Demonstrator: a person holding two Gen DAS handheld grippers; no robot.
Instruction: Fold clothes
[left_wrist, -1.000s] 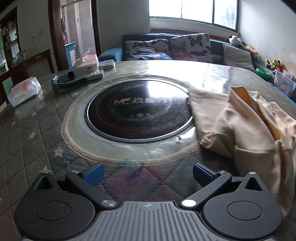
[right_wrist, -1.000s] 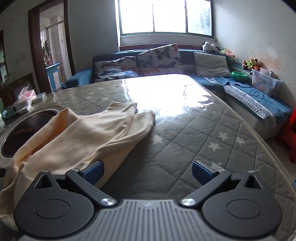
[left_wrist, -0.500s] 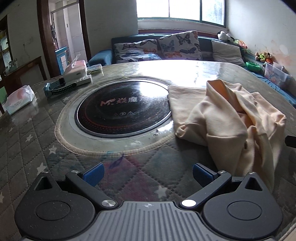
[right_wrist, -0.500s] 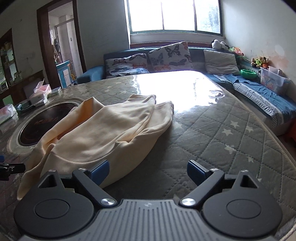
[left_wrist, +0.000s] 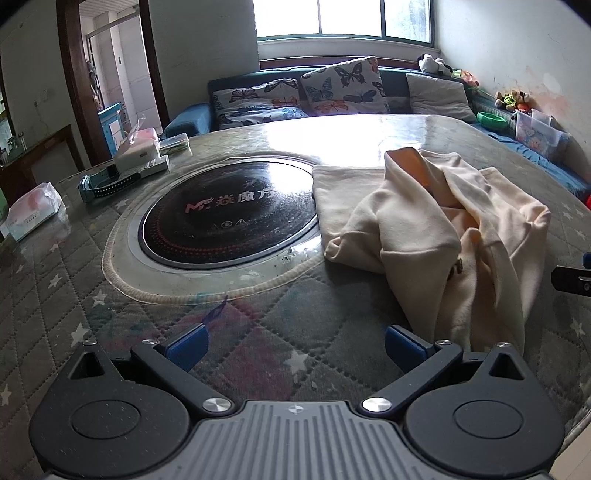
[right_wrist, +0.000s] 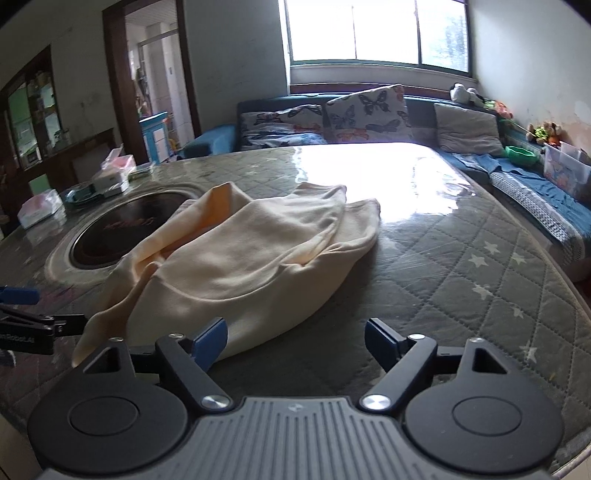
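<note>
A crumpled cream garment (left_wrist: 436, 229) lies on the quilted star-pattern table (left_wrist: 303, 317), its left edge over the rim of the black round cooktop (left_wrist: 225, 218). My left gripper (left_wrist: 293, 345) is open and empty, just in front of the garment's near hem. In the right wrist view the same garment (right_wrist: 240, 258) lies ahead and to the left. My right gripper (right_wrist: 295, 339) is open and empty, its left fingertip (right_wrist: 210, 338) by the garment's near edge. The left gripper also shows at that view's left edge (right_wrist: 26, 317).
Tissue packs (left_wrist: 33, 210), a white box (left_wrist: 140, 155) and a blue-strapped item (left_wrist: 107, 184) sit at the table's left. A sofa with butterfly cushions (left_wrist: 343, 86) runs behind the table. A clear storage bin (right_wrist: 565, 166) and toys stand at the right wall.
Both grippers have drawn back and risen, so more of the garment shows. The right gripper's jaws have narrowed slightly. The garment has not moved.
</note>
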